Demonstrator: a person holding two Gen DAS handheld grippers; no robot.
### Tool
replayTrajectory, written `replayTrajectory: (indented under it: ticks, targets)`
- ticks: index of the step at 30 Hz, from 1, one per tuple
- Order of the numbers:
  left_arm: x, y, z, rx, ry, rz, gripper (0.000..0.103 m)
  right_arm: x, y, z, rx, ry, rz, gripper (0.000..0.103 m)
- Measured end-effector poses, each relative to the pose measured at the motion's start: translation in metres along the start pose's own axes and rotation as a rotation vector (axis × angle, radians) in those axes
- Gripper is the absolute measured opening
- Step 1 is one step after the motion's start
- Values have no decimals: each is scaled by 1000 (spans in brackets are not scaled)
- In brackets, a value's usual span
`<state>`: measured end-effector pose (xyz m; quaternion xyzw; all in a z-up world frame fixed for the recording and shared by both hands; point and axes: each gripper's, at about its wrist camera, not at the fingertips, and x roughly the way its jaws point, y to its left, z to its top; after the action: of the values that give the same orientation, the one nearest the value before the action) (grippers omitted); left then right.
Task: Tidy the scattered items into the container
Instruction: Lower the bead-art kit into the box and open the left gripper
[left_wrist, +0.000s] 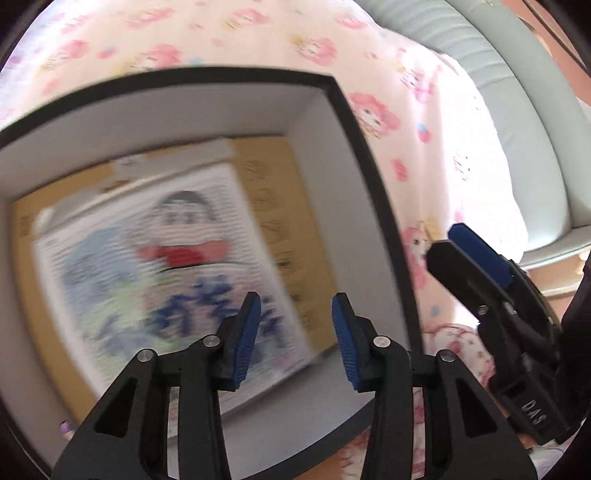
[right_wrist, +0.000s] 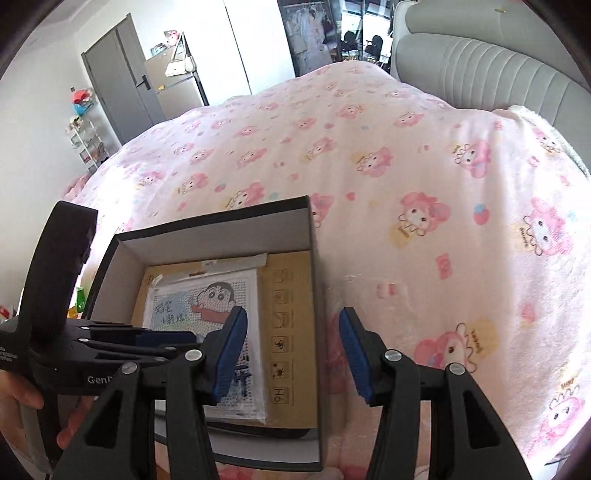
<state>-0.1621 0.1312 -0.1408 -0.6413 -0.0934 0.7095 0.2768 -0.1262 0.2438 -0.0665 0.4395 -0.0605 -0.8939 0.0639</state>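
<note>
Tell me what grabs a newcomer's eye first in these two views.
The cartoon-boy picture pack lies flat in the open dark box, atop a brown carton. The box sits on a pink character-print blanket that fills both views. Both grippers, left and right, hang open and empty over the box.

My pink cartoon-print blanket (right_wrist: 369, 166) covers the bed, a grey padded headboard (right_wrist: 491, 70) far right, grey door (right_wrist: 118, 85) far left.
</note>
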Motion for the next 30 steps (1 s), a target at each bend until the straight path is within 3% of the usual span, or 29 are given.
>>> replayTrajectory:
  ticks: [6,8,9,12,15,18,20,21,24,30]
  targets:
    - [38,-10,0,-25,138,-64,34,0,-26,0,38,9,-63,48]
    - [45,-8,-3,-33,152,-9,32,1,-28,-1,32,3,-87,48]
    - [47,-5,-5,-40,155,5,24,1,-27,-2,30,6,-88,48]
    - [46,8,-12,-70,162,57,22,6,-23,-2,22,30,-47,48]
    - [25,24,-28,-79,114,114,21,10,-14,-3,-7,45,-22,50]
    - [-7,39,-50,-91,65,50,25,14,-1,-10,-41,59,-6,52]
    - [-29,49,-60,-101,13,109,30,22,9,-9,-51,85,24,53]
    - [-39,53,-63,-102,-17,151,31,25,15,-7,-51,98,24,63]
    - [-63,68,-70,-117,-76,237,36,31,39,1,-121,83,24,66]
    - [-74,97,-80,-167,-111,277,39,44,92,3,-292,91,36,66]
